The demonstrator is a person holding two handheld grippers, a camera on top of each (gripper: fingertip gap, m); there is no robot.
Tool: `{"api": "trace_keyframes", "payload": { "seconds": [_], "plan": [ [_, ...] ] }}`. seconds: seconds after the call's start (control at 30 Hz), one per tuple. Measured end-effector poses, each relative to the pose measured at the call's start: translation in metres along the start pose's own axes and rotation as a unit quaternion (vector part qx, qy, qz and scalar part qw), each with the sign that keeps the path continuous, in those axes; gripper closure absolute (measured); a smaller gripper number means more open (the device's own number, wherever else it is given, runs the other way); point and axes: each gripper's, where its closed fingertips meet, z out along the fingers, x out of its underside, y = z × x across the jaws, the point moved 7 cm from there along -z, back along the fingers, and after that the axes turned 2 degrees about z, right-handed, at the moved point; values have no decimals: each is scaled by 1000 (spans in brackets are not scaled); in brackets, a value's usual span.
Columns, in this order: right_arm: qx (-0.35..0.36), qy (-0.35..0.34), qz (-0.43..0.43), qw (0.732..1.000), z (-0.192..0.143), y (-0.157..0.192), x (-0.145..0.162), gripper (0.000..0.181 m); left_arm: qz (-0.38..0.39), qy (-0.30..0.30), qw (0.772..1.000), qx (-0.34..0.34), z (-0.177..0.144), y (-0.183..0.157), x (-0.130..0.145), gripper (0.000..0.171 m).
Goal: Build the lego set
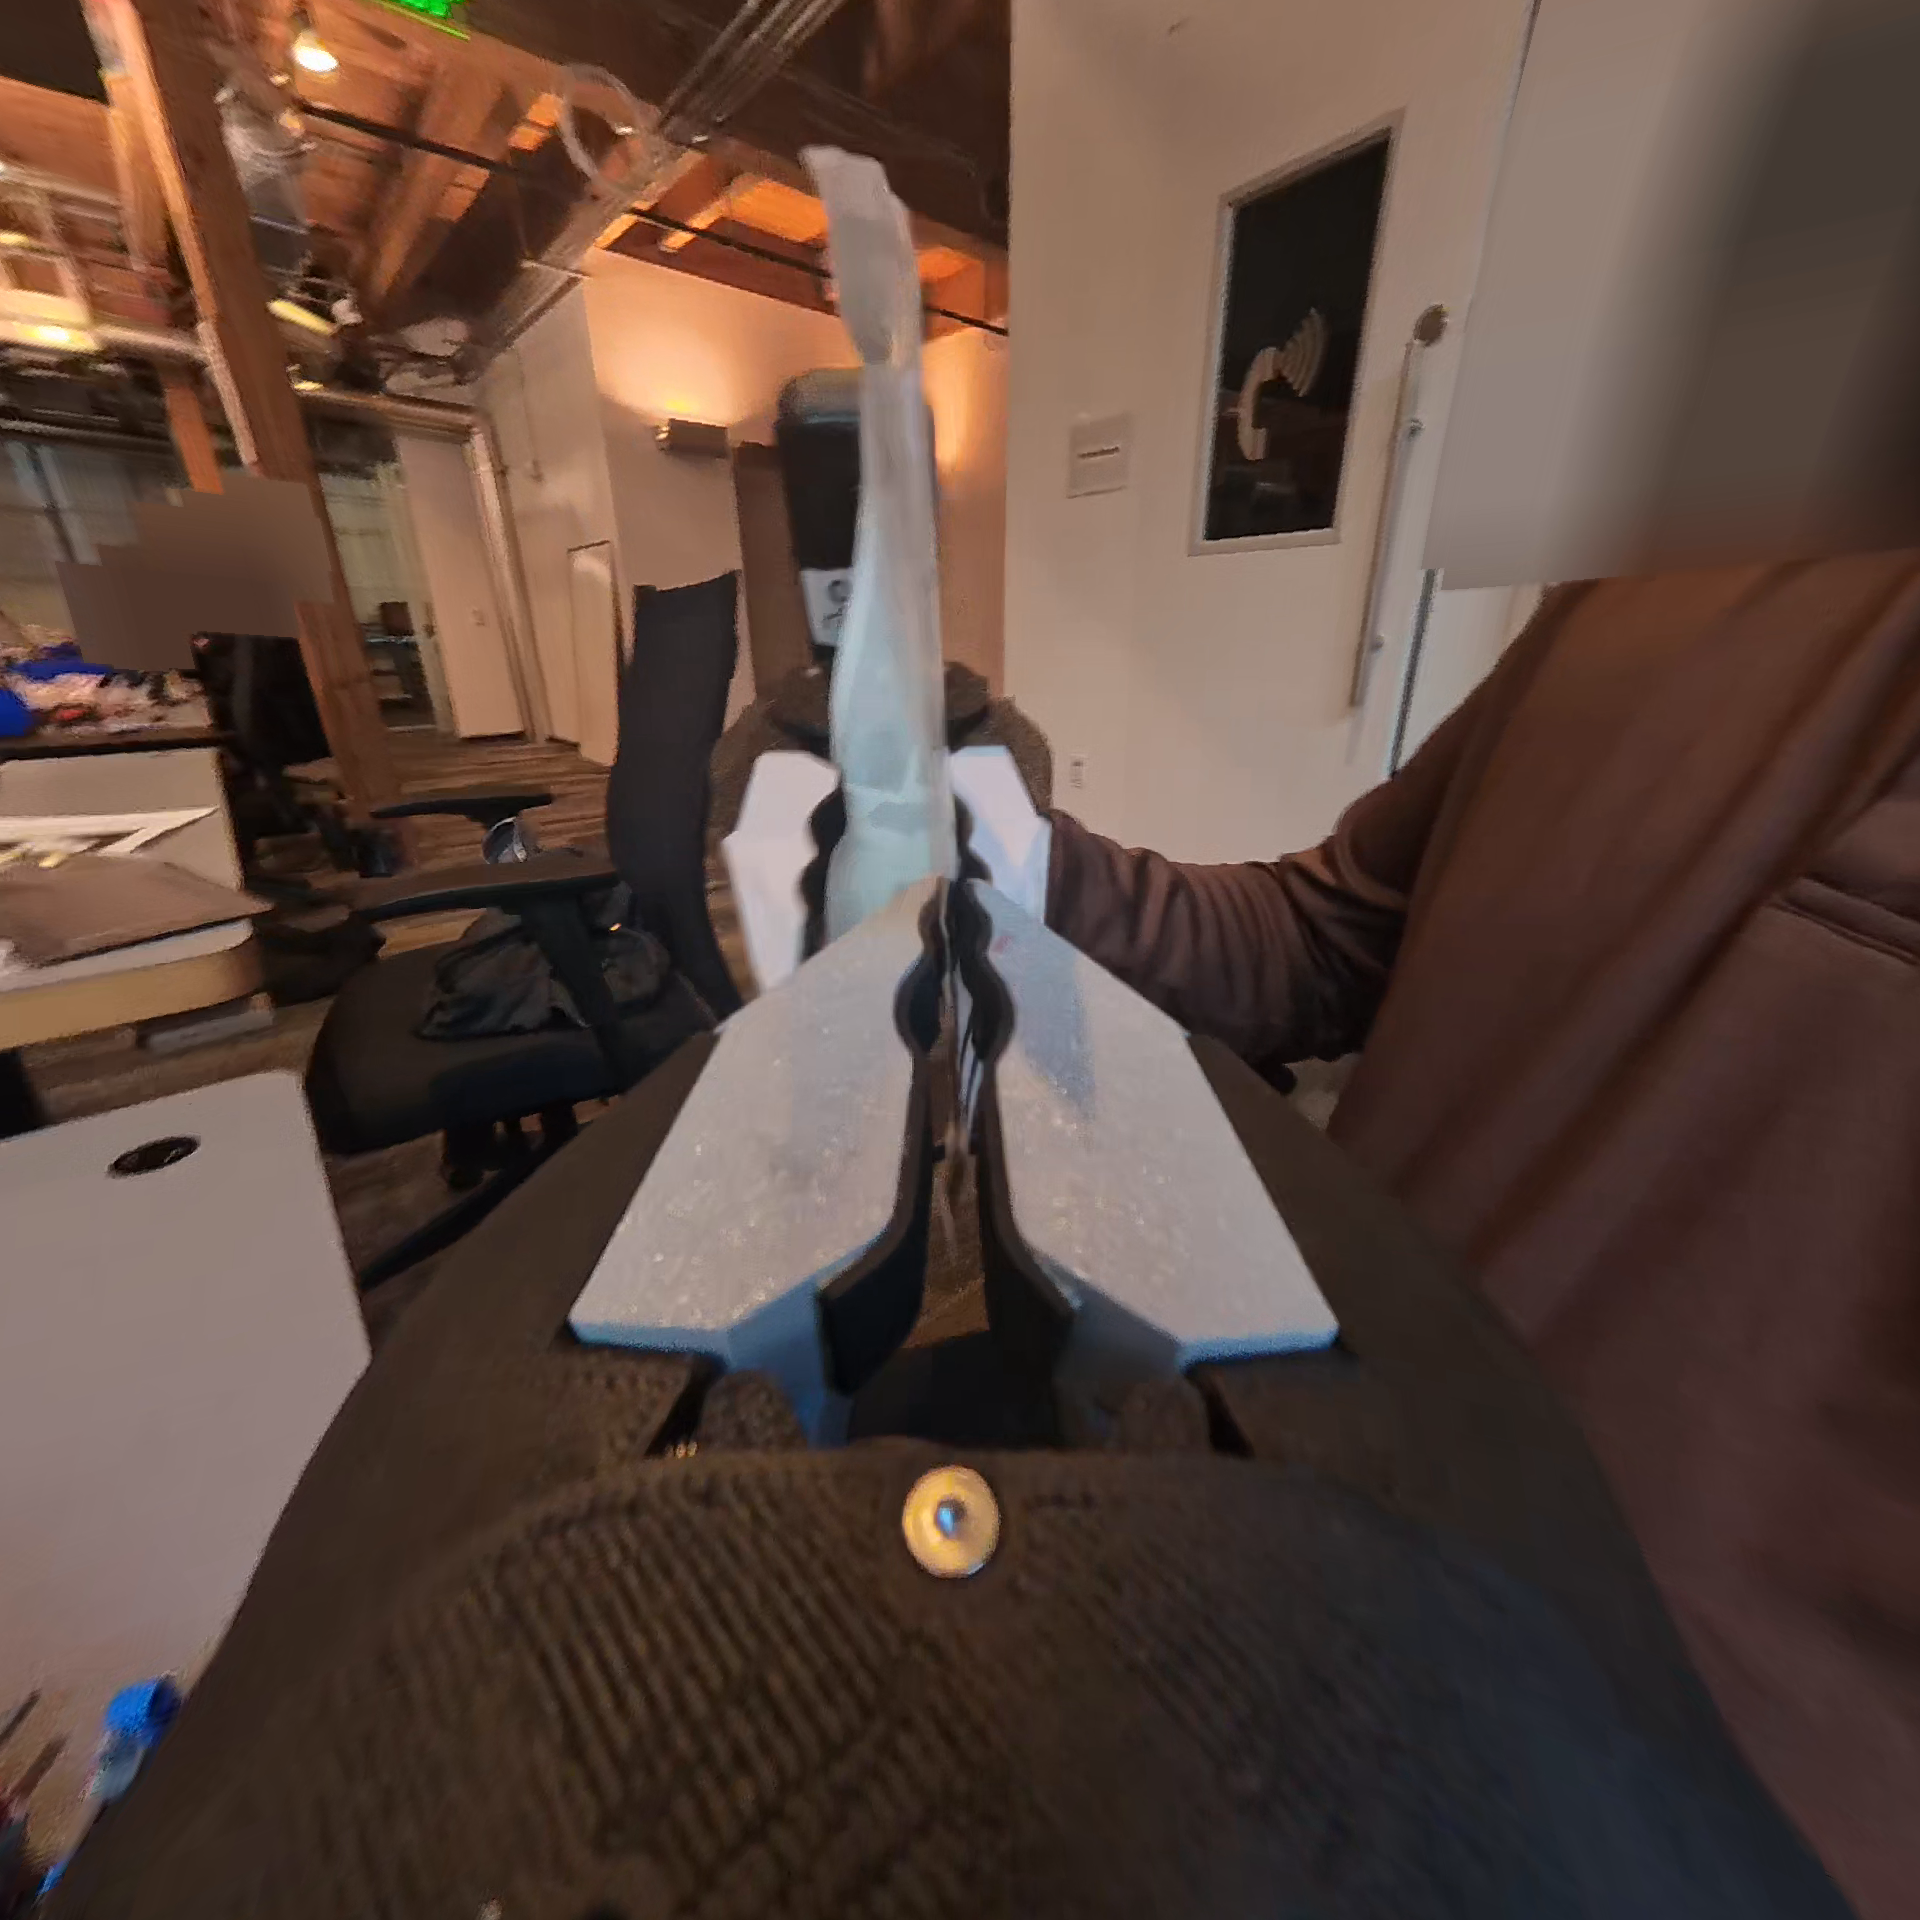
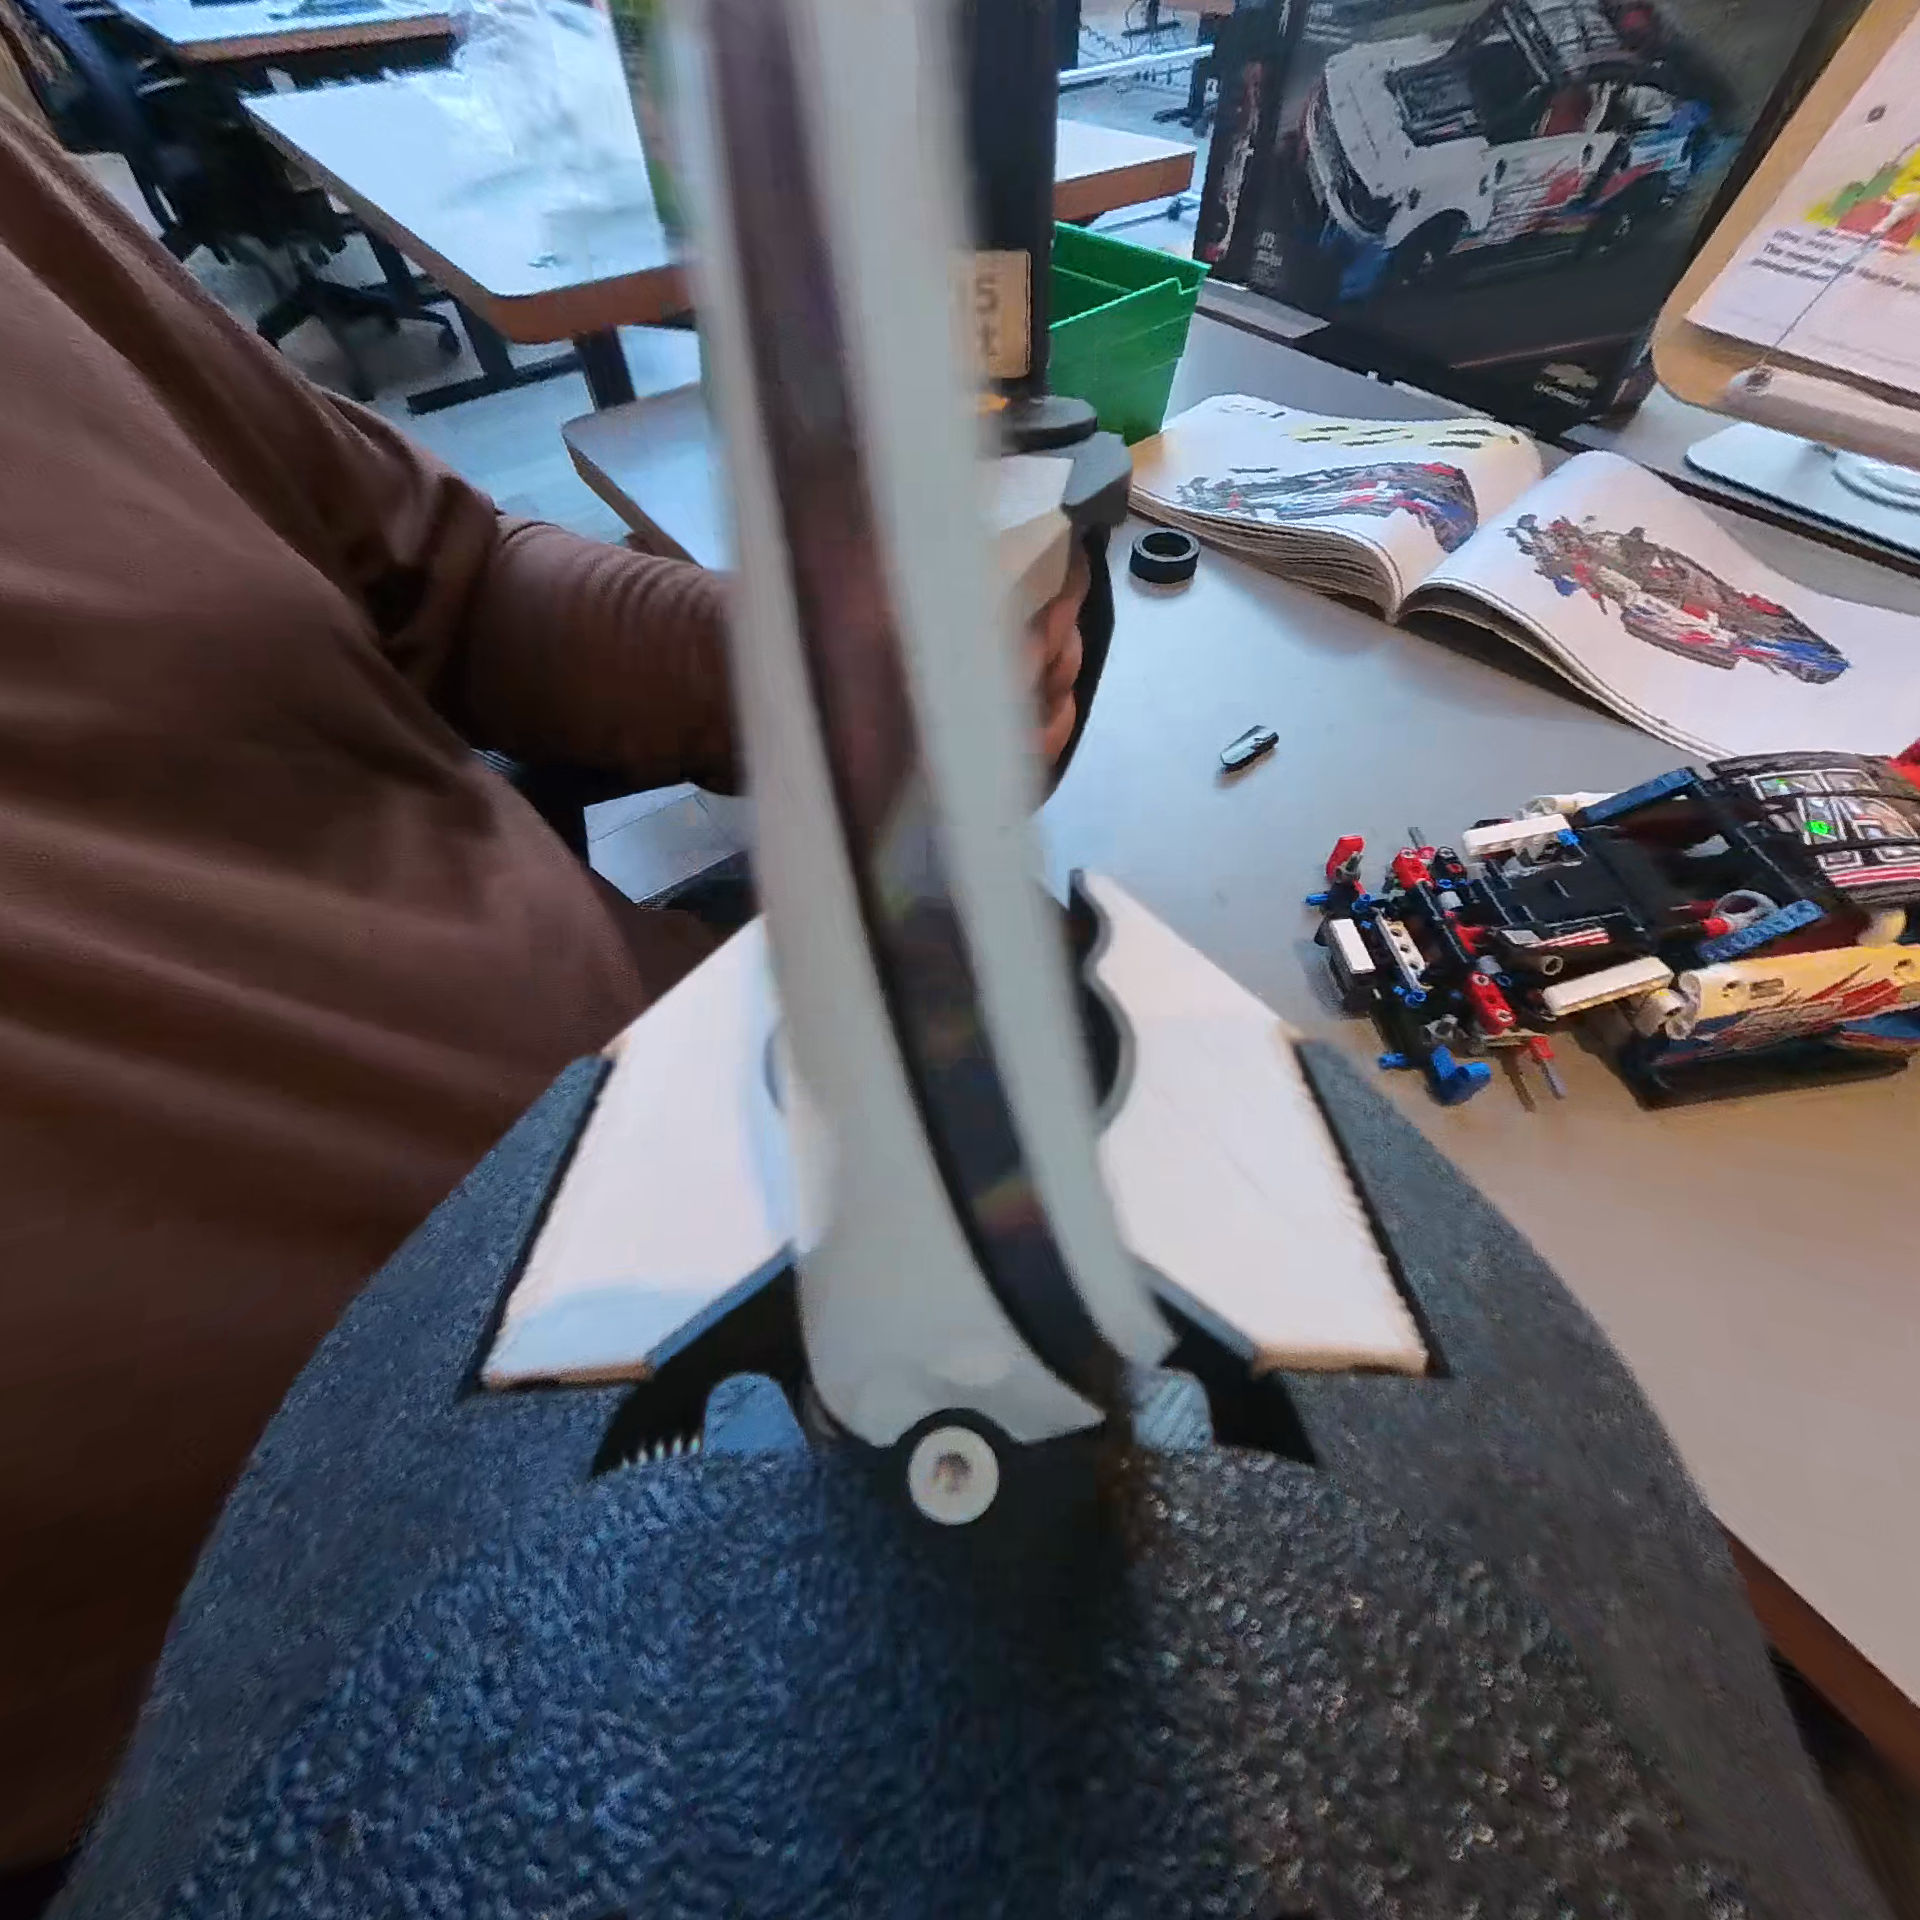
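Plainly, the lego car [image 2: 1652, 935] sat half-built on the table [image 2: 1403, 1299] — dark frame and some white panels on, small pieces bare at its nose — near the open manual [image 2: 1455, 551]. The right gripper [image 2: 925, 1039] and the left gripper [image 1: 951, 914] both pinched one thin white sheet [image 2: 894, 623], edge-on between them.

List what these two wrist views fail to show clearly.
- Held sheet, right wrist view: motion blur; its kind is unclear.
- Left gripper, right wrist view: mostly hidden behind that sheet.
- Lego car, right wrist view: its far end is cut off by the right edge.
- Right gripper, left wrist view: partly hidden by the left fingers.
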Motion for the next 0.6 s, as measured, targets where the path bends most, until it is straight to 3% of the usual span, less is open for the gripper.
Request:
{"api": "trace_keyframes", "payload": {
  "seconds": [0.13, 0.27, 0.47, 0.53, 0.6],
  "plan": [
    [-6, 29, 16, 999, -11, -6, 4, 157, -1, 41, 998, -45, -6, 5, 18, 171],
    [-32, 91, 72, 993, -20, -16, 15, 161, -22, 93, 992, -88, -22, 6, 29, 134],
    [-85, 154, 137, 975, -18, -31, 34, 162, -57, 153, 979, -121, -36, 15, -1, 95],
    [-102, 164, 145, 970, -13, -33, 36, 162, -67, 181, 974, -119, -35, 18, -3, 97],
    [-114, 171, 153, 967, -8, -34, 38, 162, -101, 205, 969, -94, -29, 18, 1, 113]
  ]
}}
